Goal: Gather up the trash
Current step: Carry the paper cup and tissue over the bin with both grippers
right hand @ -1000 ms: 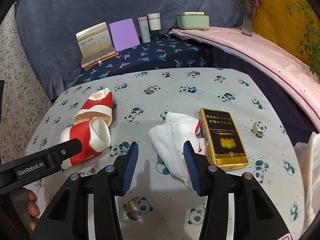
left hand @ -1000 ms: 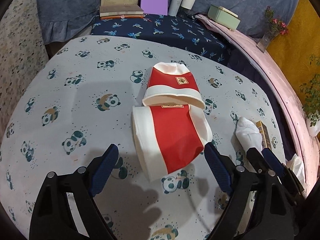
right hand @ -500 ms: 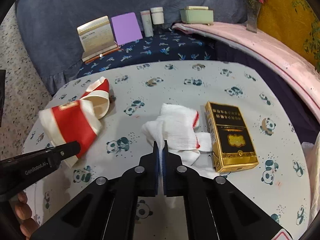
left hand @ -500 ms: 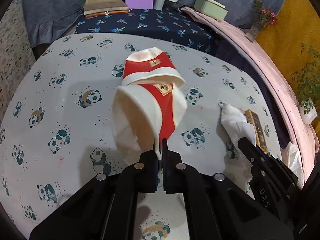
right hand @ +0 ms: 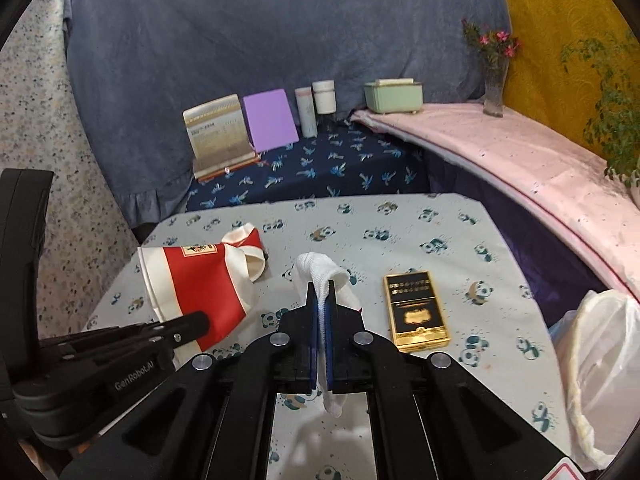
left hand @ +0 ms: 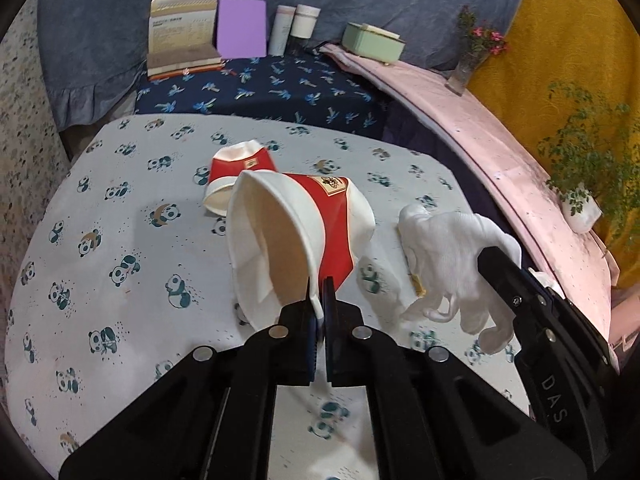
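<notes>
Left gripper (left hand: 319,294) clamped on the rim of the crushed paper cup (left hand: 296,236), cup hanging just ahead of its tips. Right gripper (right hand: 321,300) pinching the white tissue (right hand: 320,270), draped over its tips. Carry both level toward the plastic bag (right hand: 600,368) right of the right gripper; thin holds, avoid jerks

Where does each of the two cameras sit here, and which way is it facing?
Left wrist: on the left hand-held gripper, looking down across the panda tablecloth; its fingers pinch a red paper cup.
Right wrist: on the right hand-held gripper, facing the same way, pinching a white glove.
Shared: the cup, the glove, each other's gripper, a second cup.
</notes>
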Demonstrator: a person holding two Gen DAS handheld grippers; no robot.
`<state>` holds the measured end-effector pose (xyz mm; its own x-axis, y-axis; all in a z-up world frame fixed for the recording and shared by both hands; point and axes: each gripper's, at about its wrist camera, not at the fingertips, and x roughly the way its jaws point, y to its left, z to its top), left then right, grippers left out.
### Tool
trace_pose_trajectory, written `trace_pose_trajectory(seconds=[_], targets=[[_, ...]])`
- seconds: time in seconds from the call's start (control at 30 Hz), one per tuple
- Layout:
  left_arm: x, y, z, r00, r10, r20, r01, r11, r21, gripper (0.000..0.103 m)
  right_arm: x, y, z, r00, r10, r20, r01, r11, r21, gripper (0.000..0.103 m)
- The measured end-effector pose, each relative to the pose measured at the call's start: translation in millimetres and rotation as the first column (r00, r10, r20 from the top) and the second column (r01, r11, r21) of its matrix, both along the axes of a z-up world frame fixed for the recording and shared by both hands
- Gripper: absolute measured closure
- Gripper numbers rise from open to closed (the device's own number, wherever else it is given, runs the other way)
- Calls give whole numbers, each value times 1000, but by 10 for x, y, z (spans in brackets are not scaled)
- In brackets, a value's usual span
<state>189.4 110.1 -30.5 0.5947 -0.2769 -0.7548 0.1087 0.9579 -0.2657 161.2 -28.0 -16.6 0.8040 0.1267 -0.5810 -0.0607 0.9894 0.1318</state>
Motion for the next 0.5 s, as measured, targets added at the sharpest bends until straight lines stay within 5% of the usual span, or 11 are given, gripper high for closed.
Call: trace_pose_trajectory(seconds=[0.5], targets=[[-613,-892,358,982,-170,77,167,985,39,101,-830,-851,364,984,-150,92,149,989,18,100]])
